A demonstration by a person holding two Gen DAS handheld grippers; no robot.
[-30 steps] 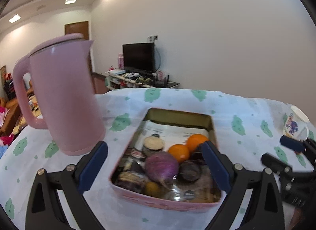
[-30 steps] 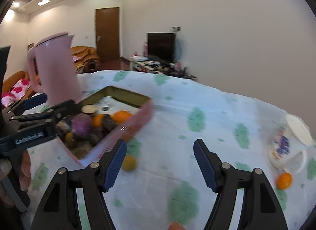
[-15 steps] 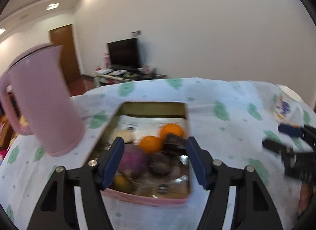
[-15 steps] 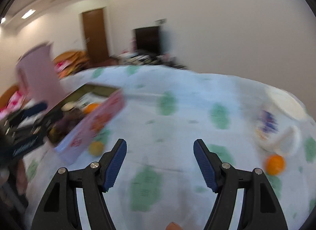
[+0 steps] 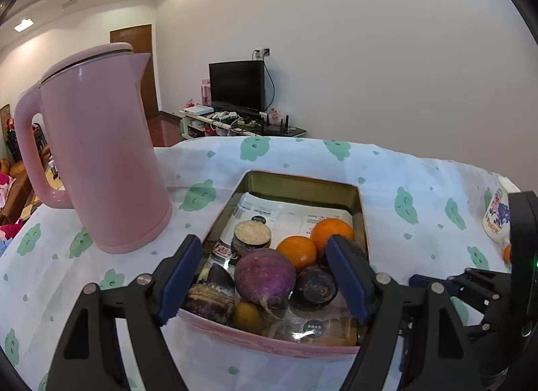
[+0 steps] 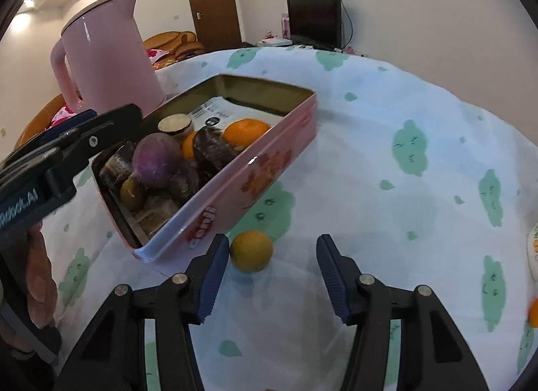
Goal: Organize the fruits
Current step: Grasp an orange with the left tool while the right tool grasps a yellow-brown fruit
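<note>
Closing, the right gripper [image 6: 267, 275] had a small yellow-orange fruit [image 6: 251, 250] between its jaws, beside the left pad, ungripped. The left gripper [image 5: 265, 281] was opening over the pink tin's [image 6: 235, 186] near end, holding nothing; oranges [image 5: 298, 252] lay inside. Pink kettle [image 5: 101, 155] stood far left.

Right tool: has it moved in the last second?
Yes. The right tool has come down toward the tin; the loose yellow fruit beside the tin now sits between its closing jaws, untouched.

Pink kettle [image 5: 97, 162], pink tin [image 6: 235, 186], green-blotched white tablecloth [image 6: 386, 142]
</note>
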